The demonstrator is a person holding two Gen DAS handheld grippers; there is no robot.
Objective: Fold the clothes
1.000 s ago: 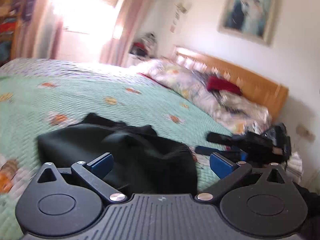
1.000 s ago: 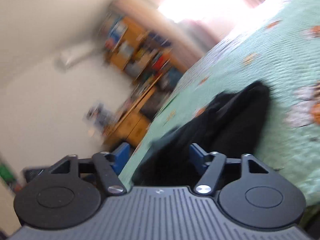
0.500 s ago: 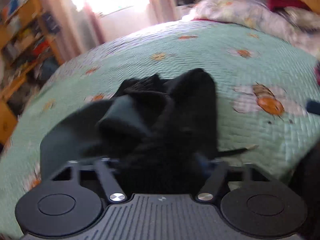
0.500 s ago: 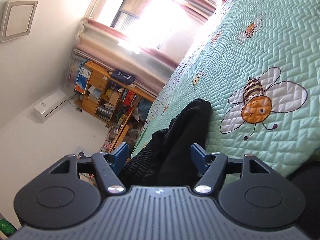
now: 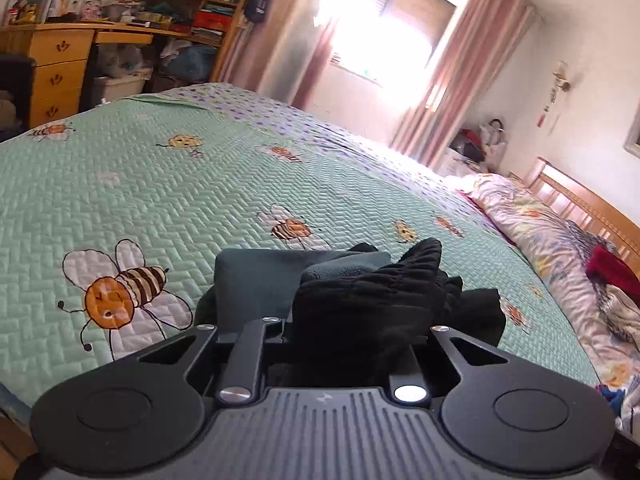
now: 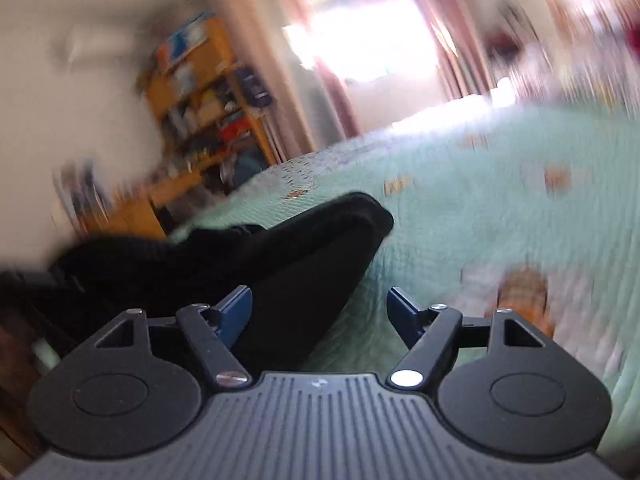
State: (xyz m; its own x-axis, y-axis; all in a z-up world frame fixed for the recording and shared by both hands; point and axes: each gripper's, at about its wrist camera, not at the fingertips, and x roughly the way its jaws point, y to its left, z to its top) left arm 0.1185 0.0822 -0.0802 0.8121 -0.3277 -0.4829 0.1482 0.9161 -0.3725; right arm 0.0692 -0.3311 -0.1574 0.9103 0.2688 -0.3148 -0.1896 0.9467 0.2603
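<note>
A black garment (image 5: 360, 292) lies bunched on the green bee-print bedspread (image 5: 160, 184), with a dark teal fold on its left. My left gripper (image 5: 352, 336) has its jaws closing into the bunch, and the cloth covers both pads. The right wrist view is blurred. There the same garment (image 6: 304, 256) runs from the left edge in between the jaws of my right gripper (image 6: 320, 312). Those jaws are opening. The left blue pad (image 6: 236, 312) is at the cloth, and the right pad (image 6: 404, 312) stands apart over bare bedspread (image 6: 480, 208).
A floral duvet and pillows (image 5: 532, 224) with a red cloth (image 5: 612, 268) pile along the wooden headboard (image 5: 580, 196) at the right. A wooden desk and shelves (image 5: 60, 52) stand beyond the bed's left side. A bright curtained window (image 5: 384, 40) is straight ahead.
My left gripper went from wide open to closed into the black garment, and its view swung from the headboard to the window. The right view rolled toward level and its jaws widened slightly.
</note>
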